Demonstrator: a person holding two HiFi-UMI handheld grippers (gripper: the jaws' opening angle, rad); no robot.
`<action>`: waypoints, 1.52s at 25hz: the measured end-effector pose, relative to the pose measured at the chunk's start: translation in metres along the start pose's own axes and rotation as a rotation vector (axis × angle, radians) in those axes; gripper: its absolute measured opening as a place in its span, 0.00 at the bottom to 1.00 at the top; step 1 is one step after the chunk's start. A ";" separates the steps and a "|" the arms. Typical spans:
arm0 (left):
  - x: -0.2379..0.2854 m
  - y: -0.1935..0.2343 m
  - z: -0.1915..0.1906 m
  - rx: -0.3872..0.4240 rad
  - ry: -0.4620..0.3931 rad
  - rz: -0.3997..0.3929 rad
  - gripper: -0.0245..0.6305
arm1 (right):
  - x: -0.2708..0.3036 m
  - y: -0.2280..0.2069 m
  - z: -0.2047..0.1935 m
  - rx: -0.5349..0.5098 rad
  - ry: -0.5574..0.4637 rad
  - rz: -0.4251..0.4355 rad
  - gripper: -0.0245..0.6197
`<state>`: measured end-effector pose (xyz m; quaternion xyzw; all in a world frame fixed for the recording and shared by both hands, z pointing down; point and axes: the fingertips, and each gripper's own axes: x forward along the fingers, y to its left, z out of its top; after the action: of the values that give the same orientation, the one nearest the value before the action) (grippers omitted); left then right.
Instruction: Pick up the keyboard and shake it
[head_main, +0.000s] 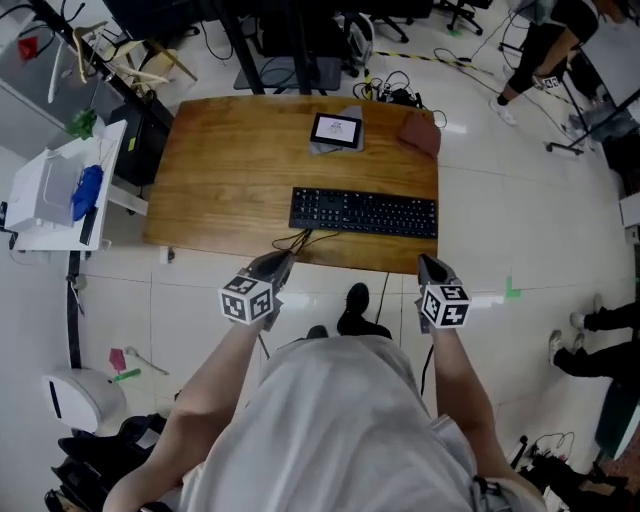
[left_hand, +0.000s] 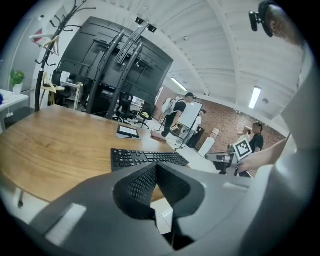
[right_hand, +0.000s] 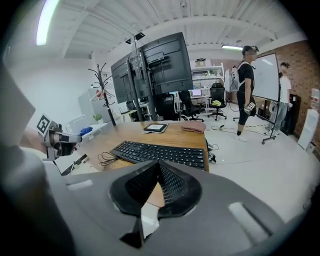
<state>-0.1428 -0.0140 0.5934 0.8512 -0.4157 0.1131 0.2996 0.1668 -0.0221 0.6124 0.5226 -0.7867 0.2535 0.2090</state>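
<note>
One keyboard (head_main: 364, 212), one tablet (head_main: 336, 130), one cloth (head_main: 420, 134), one table (head_main: 230, 170).

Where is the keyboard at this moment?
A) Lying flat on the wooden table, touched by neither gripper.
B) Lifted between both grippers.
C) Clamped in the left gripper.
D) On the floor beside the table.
A: the keyboard lies flat near the front edge of the wooden table, while the left gripper and right gripper hang short of that edge, both shut on nothing.

The black keyboard (head_main: 364, 213) lies flat near the wooden table's front edge, cable coiled beside it.
</note>
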 end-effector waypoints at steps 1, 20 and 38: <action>-0.008 -0.008 -0.003 0.006 -0.013 -0.018 0.04 | -0.008 0.011 -0.001 -0.001 -0.013 0.006 0.04; -0.038 -0.144 -0.049 0.112 -0.031 -0.397 0.04 | -0.106 0.137 -0.015 -0.017 -0.192 0.153 0.04; 0.004 -0.230 -0.024 0.091 -0.137 -0.374 0.04 | -0.146 0.120 0.001 -0.108 -0.256 0.414 0.04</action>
<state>0.0393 0.1069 0.5187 0.9320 -0.2642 0.0161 0.2478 0.1091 0.1209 0.5031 0.3661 -0.9095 0.1803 0.0788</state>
